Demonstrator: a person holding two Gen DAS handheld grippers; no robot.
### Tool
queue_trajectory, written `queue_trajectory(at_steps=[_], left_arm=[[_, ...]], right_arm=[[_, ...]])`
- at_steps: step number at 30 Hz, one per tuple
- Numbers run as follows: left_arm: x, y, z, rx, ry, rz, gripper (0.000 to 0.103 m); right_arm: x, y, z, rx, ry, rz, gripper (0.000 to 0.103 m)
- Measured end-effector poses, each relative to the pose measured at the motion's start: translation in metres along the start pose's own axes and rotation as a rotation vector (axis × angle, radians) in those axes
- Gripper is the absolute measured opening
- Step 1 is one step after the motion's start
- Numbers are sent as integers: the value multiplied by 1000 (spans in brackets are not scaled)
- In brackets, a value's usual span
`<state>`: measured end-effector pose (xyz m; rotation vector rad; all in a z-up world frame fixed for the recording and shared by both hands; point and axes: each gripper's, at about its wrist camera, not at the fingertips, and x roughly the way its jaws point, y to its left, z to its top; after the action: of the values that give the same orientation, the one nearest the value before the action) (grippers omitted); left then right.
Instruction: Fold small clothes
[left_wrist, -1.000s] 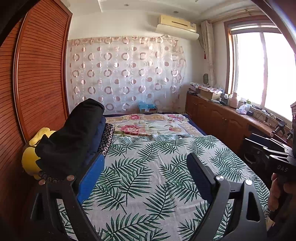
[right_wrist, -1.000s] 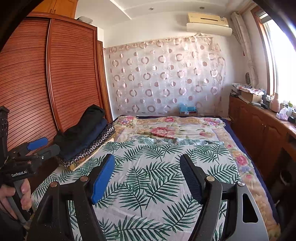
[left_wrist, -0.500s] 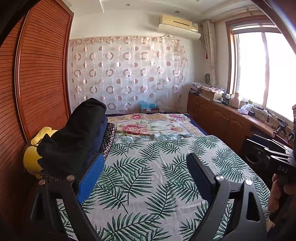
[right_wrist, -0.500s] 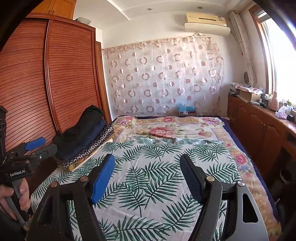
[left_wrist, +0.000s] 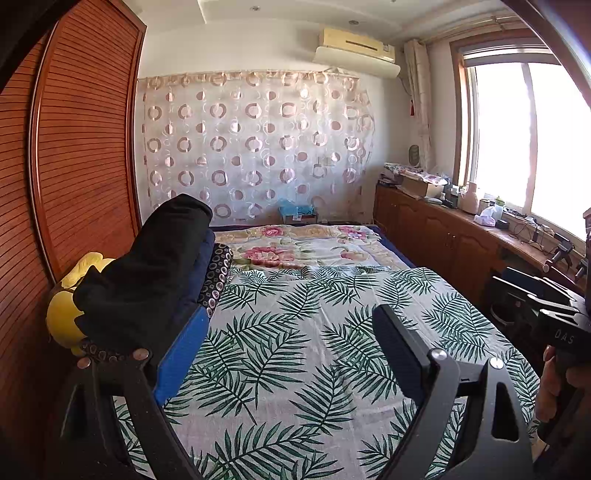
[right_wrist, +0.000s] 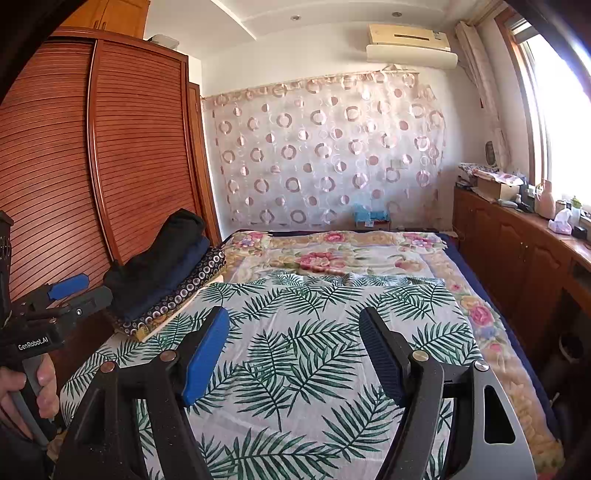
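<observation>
Stack of folded clothes (right_wrist: 166, 273), black over navy over dotted, lodged mid-left of frame at the bed (right_wrist: 295, 362) edge; judged soft, light, best pinched at a hem; left gripper (left_wrist: 284, 343) and right gripper (right_wrist: 291, 347) held spread, empty.

We're in a home bedroom: a bed (right_wrist: 461, 306) under a palm-leaf sheet (right_wrist: 314, 350), a louvred wooden wardrobe (right_wrist: 110, 155), a circle-patterned curtain (right_wrist: 325, 155), an air conditioner (right_wrist: 410, 46) up high, and a cluttered, probably wooden sideboard (left_wrist: 443, 236) beneath the window (left_wrist: 517, 140).
</observation>
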<state>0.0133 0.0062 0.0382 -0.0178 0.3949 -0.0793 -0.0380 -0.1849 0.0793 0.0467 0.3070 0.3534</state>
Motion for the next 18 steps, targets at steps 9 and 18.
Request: queue_trajectory(at_steps=[9,18], left_arm=[[-1,2,0,0,0,0,91],[-1,1,1,-4,-4,-10,91]], right_arm=[[1,-6,0,-4,-3,0,75],[2,-10,0,-3,-5,1,75]])
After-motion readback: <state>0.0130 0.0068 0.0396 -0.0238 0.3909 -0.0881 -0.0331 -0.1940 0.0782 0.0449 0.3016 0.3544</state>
